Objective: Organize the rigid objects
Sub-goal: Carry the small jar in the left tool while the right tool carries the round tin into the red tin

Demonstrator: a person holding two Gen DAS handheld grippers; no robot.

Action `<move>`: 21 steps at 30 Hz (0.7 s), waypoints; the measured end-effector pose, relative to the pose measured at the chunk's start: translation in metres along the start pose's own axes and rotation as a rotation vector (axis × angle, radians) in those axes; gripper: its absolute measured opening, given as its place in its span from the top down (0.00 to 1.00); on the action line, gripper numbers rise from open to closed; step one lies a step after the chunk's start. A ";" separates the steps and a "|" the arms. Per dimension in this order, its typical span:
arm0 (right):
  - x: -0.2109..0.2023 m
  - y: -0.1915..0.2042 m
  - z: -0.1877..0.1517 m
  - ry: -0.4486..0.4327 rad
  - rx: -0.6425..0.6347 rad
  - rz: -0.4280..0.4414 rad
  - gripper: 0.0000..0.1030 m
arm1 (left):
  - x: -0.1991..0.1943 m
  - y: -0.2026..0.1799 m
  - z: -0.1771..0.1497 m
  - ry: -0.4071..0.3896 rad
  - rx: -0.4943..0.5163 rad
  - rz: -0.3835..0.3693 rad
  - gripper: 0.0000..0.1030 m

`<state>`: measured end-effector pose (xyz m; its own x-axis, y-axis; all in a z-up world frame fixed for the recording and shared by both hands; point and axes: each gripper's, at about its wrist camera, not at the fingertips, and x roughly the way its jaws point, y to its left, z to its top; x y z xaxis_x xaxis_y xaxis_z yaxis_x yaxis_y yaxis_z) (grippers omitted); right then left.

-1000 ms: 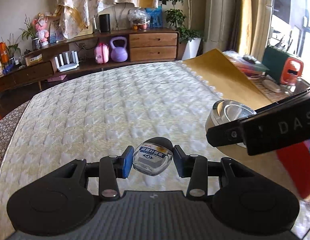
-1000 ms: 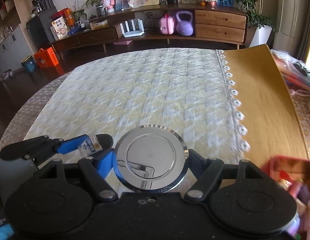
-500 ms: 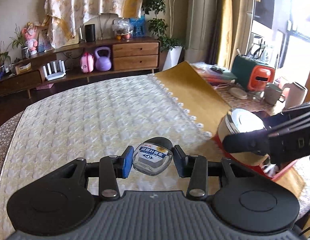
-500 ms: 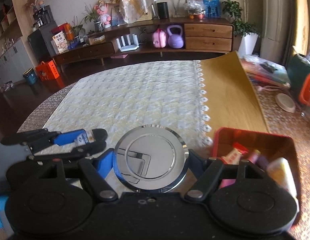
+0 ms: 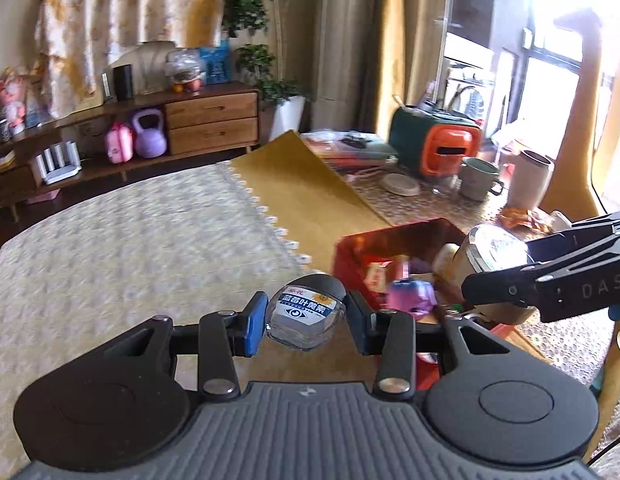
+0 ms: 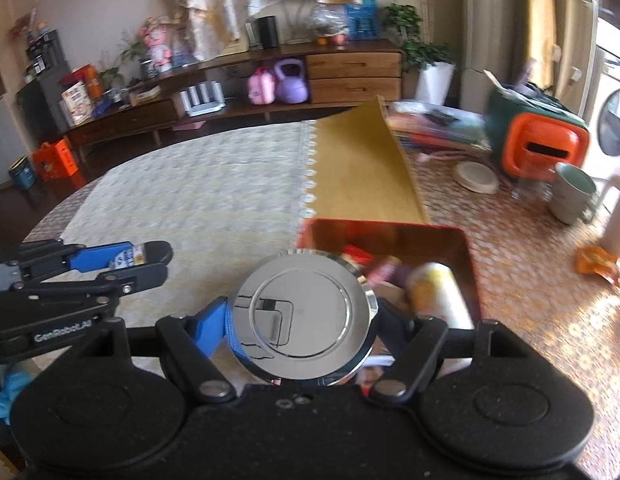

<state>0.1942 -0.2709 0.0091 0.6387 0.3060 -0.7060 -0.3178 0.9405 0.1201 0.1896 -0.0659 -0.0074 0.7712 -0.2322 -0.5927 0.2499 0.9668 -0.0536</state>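
Observation:
My left gripper (image 5: 305, 322) is shut on a small clear bottle (image 5: 305, 314) with a black cap and a blue-and-white label, held above the table near the left rim of a red box (image 5: 352, 246). My right gripper (image 6: 305, 320) is shut on a round jar with a shiny chrome lid (image 6: 303, 316), held over the near edge of the same red box (image 6: 468, 248). That jar (image 5: 492, 252) and the right gripper (image 5: 506, 280) show at the right of the left wrist view. The left gripper (image 6: 129, 262) and its bottle (image 6: 127, 256) appear at the left of the right wrist view.
The red box holds several items, including a pale yellow bottle (image 6: 434, 288) and a purple toy (image 5: 412, 294). A quilted cream cloth (image 5: 129, 240) and a yellow mat (image 6: 362, 168) cover the table. Farther right stand a mug (image 6: 572, 192), an orange-and-green case (image 6: 538, 144) and a saucer (image 6: 476, 176).
Both grippers have moved to the right with their loads, off the quilted cloth to the red box, which has come into view. Neither grip has changed.

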 end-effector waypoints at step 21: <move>0.009 -0.059 -0.024 0.025 0.011 -0.061 0.26 | 0.086 -0.075 0.034 0.055 0.093 -0.078 0.60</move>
<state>0.2017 -0.3275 -0.0215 0.6391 0.2449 -0.7291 -0.2715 0.9588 0.0841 0.2568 -0.1615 -0.0267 0.7147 -0.2973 -0.6331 0.3625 0.9315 -0.0282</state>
